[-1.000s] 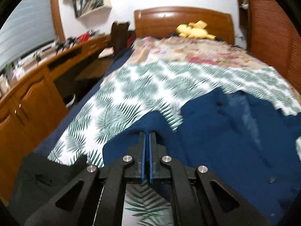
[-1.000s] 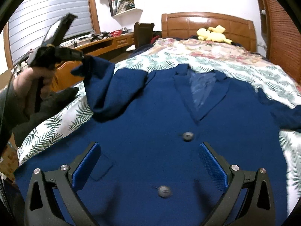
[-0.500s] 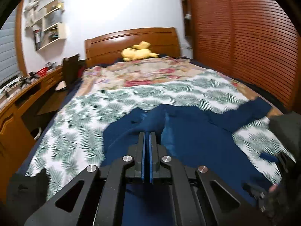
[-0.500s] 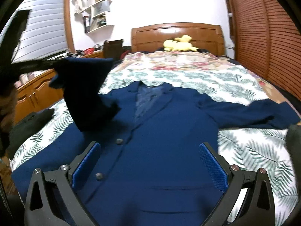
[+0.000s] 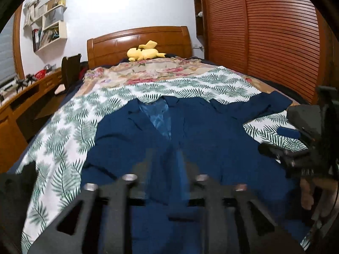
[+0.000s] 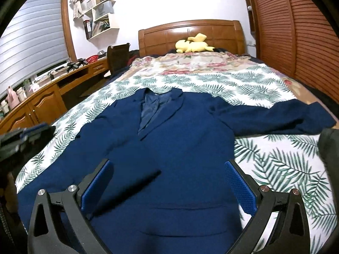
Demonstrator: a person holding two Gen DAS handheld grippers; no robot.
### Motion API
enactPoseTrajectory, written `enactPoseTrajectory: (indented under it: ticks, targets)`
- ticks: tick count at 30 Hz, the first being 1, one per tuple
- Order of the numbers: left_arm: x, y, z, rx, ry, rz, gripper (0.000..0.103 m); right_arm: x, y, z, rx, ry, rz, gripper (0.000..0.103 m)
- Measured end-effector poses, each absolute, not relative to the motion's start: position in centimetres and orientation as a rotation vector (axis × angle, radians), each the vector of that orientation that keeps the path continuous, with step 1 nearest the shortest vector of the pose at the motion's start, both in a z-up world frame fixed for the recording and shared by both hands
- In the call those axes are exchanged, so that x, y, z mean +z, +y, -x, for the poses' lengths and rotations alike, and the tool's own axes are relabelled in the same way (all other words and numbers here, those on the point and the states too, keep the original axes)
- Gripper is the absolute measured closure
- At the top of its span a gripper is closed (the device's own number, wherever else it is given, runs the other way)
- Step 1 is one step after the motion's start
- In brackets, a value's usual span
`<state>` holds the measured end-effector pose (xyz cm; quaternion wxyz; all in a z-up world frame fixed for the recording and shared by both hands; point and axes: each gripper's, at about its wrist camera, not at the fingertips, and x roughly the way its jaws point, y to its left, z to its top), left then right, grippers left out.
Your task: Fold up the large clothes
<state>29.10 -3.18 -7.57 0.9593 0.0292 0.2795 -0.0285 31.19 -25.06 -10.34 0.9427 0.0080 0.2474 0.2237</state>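
Observation:
A navy blue jacket (image 5: 211,137) (image 6: 186,137) lies face up on the leaf-print bedspread (image 6: 275,165), collar toward the headboard. One sleeve (image 6: 131,177) lies folded slantwise across its front. The other sleeve (image 6: 286,118) stretches out to the right. My left gripper (image 5: 165,154) is blurred over the jacket's lower front. Its jaws are opening, with only loose cloth below the gap, none pinched. It also shows at the left edge of the right wrist view (image 6: 31,133). My right gripper (image 6: 168,182) hovers wide open above the hem, holding nothing, and appears at the right of the left wrist view (image 5: 275,140).
A yellow plush toy (image 6: 192,42) rests by the wooden headboard (image 6: 190,31). A long wooden desk (image 6: 42,101) and a chair (image 6: 117,57) run along the left of the bed. Slatted wooden doors (image 5: 275,42) stand close on the right. Dark cloth (image 5: 17,182) lies at the bed's near left corner.
The left gripper swung right across the jacket with the sleeve pinched, then parted its jaws and let go. The sleeve now lies on the jacket front. The right gripper stays open.

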Motion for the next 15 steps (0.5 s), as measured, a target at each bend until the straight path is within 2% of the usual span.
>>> enactPoseTrajectory:
  ticks: [1,3,5,15]
  targets:
    - [-7.8,-2.8,-28.7,-0.058,0.562,-0.05,0.055,-10.3,-24.9,-31.3,0.464,0.508,-0.017,0.0]
    - [-8.1,-2.0,-27.9,-0.047,0.548,-0.042,0.039,-10.2,-24.2,-31.5,0.49,0.514,-0.021,0.001]
    - [-8.4,-1.2,-27.1,-0.033,0.537,-0.035,0.031,-10.2,-23.0,-31.8,0.526,0.523,-0.024,0.002]
    - [-9.6,2.9,-24.3,0.007,0.602,-0.038,0.03,-12.4,-13.7,-30.4,0.728,0.573,0.152,0.012]
